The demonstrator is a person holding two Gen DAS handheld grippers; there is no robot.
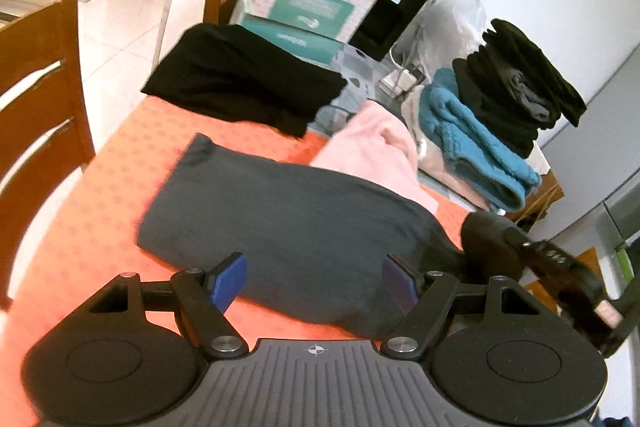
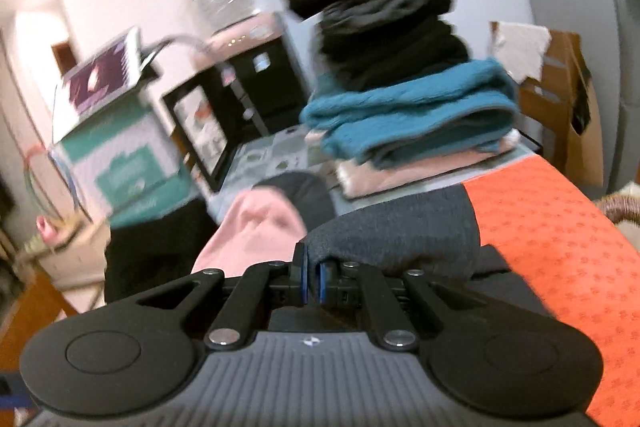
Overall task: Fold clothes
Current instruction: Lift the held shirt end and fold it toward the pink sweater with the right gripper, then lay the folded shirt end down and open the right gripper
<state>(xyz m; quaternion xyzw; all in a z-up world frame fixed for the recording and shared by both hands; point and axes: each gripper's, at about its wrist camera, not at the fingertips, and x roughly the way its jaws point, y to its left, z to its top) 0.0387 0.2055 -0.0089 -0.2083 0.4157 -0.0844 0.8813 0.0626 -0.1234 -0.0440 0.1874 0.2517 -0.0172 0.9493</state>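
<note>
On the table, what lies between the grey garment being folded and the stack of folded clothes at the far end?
A pink garment lies between the grey garment and the folded stack, overlapping the grey one's far edge. The left wrist view shows this best.

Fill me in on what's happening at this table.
A person is folding clothes with two handheld grippers. The right gripper is shut on an edge of the dark grey garment lying on the orange tablecloth. The left gripper hovers open over the same garment. A finished stack of folded clothes sits at the far end, beside a pink garment.
</note>
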